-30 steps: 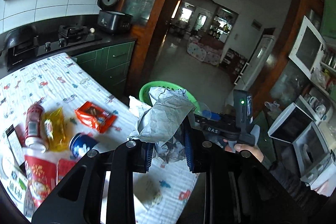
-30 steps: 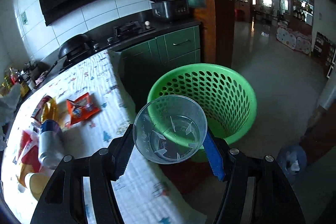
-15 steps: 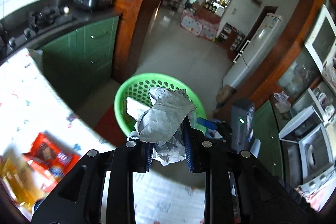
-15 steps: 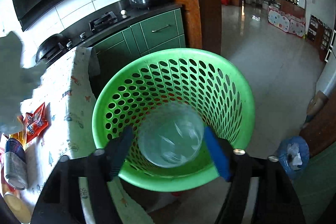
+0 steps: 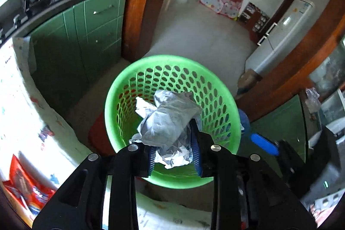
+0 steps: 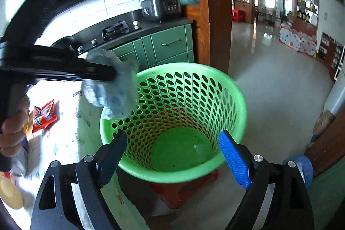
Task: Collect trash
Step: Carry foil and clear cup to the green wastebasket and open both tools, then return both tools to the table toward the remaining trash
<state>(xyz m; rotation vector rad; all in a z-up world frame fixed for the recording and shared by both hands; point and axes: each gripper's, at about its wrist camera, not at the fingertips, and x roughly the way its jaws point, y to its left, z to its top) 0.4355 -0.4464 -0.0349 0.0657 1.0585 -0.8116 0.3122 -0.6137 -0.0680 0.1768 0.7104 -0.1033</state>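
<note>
Crumpled grey paper (image 5: 170,120) hangs over round perforated green basket (image 5: 224,100).

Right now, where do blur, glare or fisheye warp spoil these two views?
Left wrist view: tablecloth blown out and smeared; door frame bowed; crumpled paper and basket sharp. Right wrist view: left gripper and its paper motion-blurred; floor glare by the doorway; basket holes crisp; clear cup barely visible at the bottom.
</note>
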